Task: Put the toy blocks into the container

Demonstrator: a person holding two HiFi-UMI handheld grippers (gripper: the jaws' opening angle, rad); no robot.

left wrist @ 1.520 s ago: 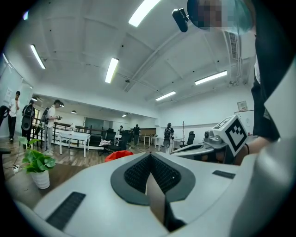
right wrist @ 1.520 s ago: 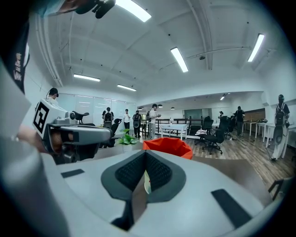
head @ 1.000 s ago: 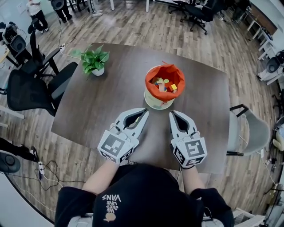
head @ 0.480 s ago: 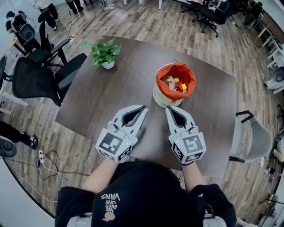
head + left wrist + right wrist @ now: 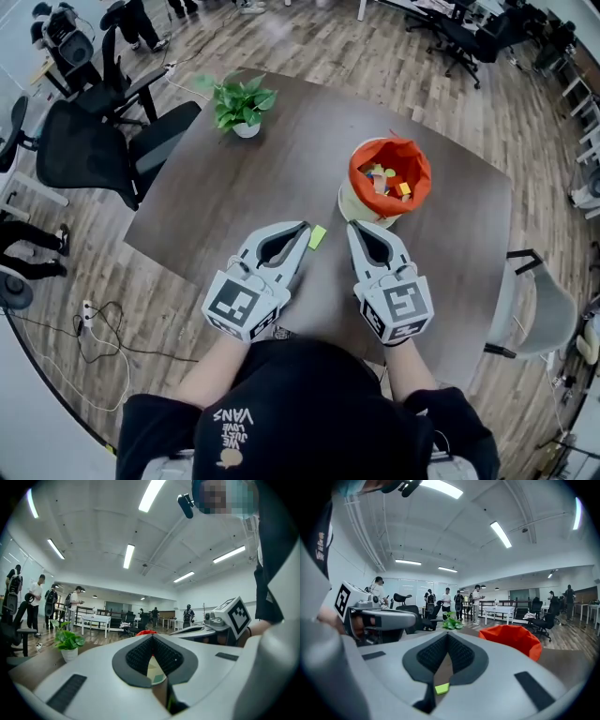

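A cream container with an orange liner holds several coloured toy blocks and stands on the dark table, just beyond my right gripper. A flat light-green block lies on the table between the two gripper tips, close to the left gripper. Both grippers are shut with nothing in them. In the right gripper view the green block shows below the closed jaws, with the orange liner ahead to the right. In the left gripper view the container peeks over the closed jaws.
A potted plant stands at the table's far left. A black office chair is off the left edge and a grey chair off the right edge. Several people stand in the room beyond.
Both grippers have shifted across the table, so the container now sits further right of them. The green block has come into view beside the left gripper's tip. Both stay shut.
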